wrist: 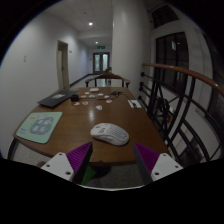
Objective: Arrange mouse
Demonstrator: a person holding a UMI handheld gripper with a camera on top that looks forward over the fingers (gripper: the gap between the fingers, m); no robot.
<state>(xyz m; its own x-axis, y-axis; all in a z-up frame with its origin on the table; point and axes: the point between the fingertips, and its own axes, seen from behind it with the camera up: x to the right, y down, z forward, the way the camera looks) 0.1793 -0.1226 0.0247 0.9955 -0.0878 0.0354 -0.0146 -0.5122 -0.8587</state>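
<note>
A white computer mouse lies on the brown wooden table, just ahead of my fingers and slightly left of the midline between them. My gripper is open and empty, its two purple pads spread wide, a short way back from the mouse and not touching it.
A pale green patterned mat lies to the left of the mouse. A dark flat object and several small items lie farther along the table. A railing with dark bars runs along the right. A corridor with doors lies beyond.
</note>
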